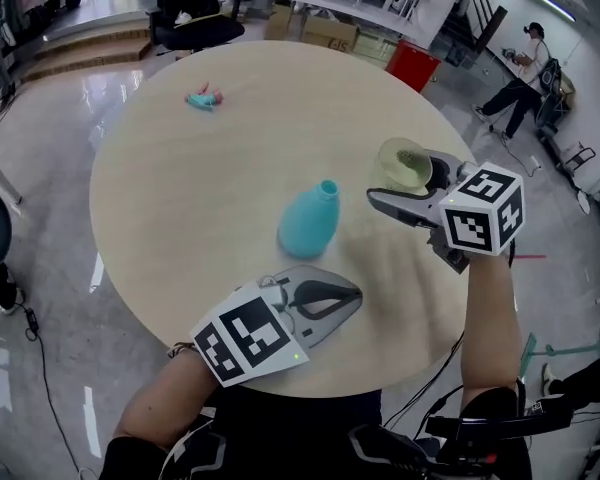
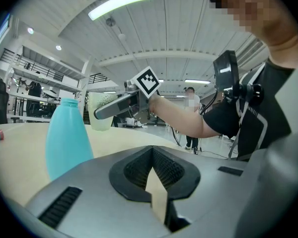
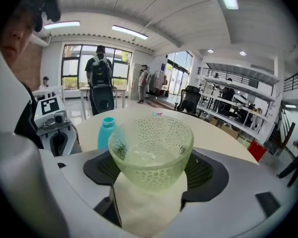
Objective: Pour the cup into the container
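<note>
Your right gripper [image 1: 398, 183] clamps the green cup [image 1: 404, 163] upright, right of centre, apart from the teal bottle [image 1: 310, 223] mid-frame. This fits a cup about to tip or one just emptied. Your left gripper [image 1: 352, 298] rests closed and empty, lower centre.

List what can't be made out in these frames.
Cup contents: right gripper view, textured wall blurs whether there is liquid; head view too small.
Bottle mouth: side-on in left gripper view, small in head view; open or capped unclear.
Pink-teal item: head view, too small to identify; left gripper view's edge cuts it off.
</note>
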### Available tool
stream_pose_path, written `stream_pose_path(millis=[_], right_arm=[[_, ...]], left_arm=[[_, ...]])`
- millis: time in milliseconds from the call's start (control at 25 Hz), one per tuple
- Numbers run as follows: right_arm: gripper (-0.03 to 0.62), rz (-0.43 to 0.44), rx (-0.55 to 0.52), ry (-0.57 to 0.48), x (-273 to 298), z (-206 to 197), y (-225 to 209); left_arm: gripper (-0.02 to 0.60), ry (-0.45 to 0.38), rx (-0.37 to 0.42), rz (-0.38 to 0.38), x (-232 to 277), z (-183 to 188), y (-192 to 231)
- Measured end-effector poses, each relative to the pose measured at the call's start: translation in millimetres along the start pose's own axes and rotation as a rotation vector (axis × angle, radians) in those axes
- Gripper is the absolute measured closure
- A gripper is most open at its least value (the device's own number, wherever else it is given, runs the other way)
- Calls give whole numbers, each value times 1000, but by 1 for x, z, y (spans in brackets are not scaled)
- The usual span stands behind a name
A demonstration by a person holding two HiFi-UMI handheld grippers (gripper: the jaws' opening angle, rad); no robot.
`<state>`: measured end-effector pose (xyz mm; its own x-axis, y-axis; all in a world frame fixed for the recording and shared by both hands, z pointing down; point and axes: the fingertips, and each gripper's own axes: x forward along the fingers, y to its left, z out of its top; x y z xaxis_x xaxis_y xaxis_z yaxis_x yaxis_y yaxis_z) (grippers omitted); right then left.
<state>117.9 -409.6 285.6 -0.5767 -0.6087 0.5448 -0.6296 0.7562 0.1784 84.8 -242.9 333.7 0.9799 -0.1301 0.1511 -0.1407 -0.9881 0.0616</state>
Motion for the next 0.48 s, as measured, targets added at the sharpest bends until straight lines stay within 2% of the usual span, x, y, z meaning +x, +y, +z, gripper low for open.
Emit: stream_pose_path(millis=[200,480], right_arm=[[217,-10,180,-61,-5,-45,-17],[217,-27,294,-110,3,-75,-36]], left_arm=[[581,-4,3,-7,-2,-5,0],[581,-2,0,-18,-1,1,7]])
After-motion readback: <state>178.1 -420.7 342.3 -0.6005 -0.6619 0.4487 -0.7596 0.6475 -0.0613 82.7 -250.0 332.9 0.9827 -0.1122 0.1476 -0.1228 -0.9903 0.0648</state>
